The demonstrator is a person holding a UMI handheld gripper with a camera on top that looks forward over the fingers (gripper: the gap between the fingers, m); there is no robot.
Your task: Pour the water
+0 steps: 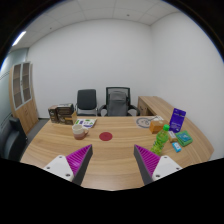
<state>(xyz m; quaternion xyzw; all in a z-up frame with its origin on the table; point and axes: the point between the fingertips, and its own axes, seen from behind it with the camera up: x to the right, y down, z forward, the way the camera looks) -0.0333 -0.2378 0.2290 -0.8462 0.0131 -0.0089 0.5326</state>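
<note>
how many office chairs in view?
2. Both stand behind the desk against the back wall: one chair on the left, the other chair beside it. The desk hides their lower parts.

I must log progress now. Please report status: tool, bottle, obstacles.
Tool open, empty. Green bottle upright on table, ahead beside one finger, ungrasped. Path unobstructed.

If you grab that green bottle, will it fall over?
It may tip: the green bottle looks tall and narrow, standing upright on the table. It looks like plastic, so probably light and a bit squashy. The open gripper is not near it yet.
</note>
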